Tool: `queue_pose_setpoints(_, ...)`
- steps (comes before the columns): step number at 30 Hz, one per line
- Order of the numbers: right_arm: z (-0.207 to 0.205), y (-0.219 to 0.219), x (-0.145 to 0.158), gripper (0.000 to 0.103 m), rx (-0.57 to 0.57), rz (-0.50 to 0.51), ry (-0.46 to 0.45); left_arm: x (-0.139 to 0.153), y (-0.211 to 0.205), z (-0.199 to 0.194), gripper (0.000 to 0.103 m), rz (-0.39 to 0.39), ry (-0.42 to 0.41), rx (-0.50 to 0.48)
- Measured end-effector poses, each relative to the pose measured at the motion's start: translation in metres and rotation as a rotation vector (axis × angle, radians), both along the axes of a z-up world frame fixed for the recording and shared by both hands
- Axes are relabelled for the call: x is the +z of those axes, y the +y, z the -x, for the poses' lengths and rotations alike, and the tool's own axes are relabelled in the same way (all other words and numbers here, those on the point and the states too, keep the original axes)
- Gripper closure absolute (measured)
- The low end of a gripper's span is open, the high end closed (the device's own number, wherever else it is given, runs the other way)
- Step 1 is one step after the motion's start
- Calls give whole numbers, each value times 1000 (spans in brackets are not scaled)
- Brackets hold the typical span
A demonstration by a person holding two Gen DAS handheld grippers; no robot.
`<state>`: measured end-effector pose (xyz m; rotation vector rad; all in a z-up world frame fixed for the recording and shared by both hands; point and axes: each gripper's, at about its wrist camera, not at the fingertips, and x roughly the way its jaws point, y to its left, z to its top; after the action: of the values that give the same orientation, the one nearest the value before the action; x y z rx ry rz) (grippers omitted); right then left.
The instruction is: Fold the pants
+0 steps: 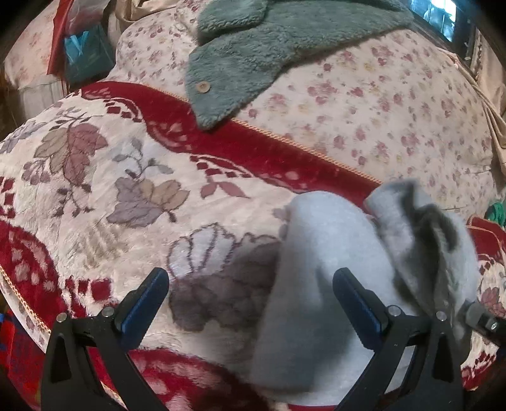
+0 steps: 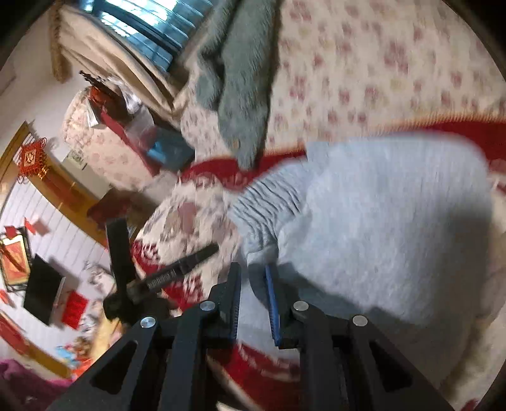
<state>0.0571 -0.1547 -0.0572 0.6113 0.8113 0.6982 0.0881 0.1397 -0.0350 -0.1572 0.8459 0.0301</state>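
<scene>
The light grey pants (image 1: 319,272) lie on the red and cream floral blanket (image 1: 104,202). In the left wrist view part of them is lifted and blurred at the right (image 1: 433,240). My left gripper (image 1: 249,281) is open, its right finger over the pants and its left finger over the blanket. In the right wrist view the pants (image 2: 379,221) fill the middle, with a ribbed cuff (image 2: 265,205). My right gripper (image 2: 253,278) is shut on the pants' edge near that cuff. The other gripper's dark body (image 2: 151,275) shows at the left.
A grey-green fleece garment with a button (image 1: 253,53) lies at the back on a rose-print quilt (image 1: 379,104). A teal box (image 1: 88,53) and a pillow sit far left. The bed edge, the room floor and a window (image 2: 151,28) show in the right wrist view.
</scene>
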Motion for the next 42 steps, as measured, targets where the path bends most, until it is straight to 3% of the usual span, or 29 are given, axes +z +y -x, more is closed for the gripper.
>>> queue_pose_setpoints(2,4,-6,2,84,-34,-10,-25,-3,-1,-2,0,-10,8,0)
queue_pose_setpoints(4,9,-11,9,77,-38,-50,-50,-4,-3,-3,0,10,8,-10)
queue_pose_setpoints(5,11,-13,12,54,-34,-73,-49,-2,-7,-3,0,26,0,-28)
queue_pose_setpoints(6,10,-16,13,24,-33,-96,-37,-1,-11,-3,0,32,-6,-43)
queue_pose_setpoints(7,11,-20,13,18,-36,-123,-30,1,-16,-3,0,35,-10,-63)
queue_pose_setpoints(10,13,-35,17,16,-78,-199,-27,4,-34,-5,0,83,5,-165)
queue_pose_setpoints(13,8,-60,21,16,-139,-296,-29,-1,-49,-10,0,207,56,-310)
queue_pose_setpoints(15,2,-70,19,16,-173,-287,-12,-6,-57,-9,0,279,86,-382)
queue_pose_setpoints(18,-9,-79,11,16,-206,-276,11,-2,-70,0,0,255,61,-433)
queue_pose_setpoints(22,-15,-85,10,16,-229,-291,3,0,-86,6,0,322,67,-529)
queue_pose_setpoints(28,-37,-105,12,16,-289,-308,-11,-12,-106,-10,0,416,91,-500)
queue_pose_setpoints(33,-61,-121,2,16,-313,-304,22,-22,-135,-31,0,340,88,-408)
queue_pose_setpoints(42,-75,-138,-44,16,-326,-446,107,-30,-156,-60,0,389,88,-385)
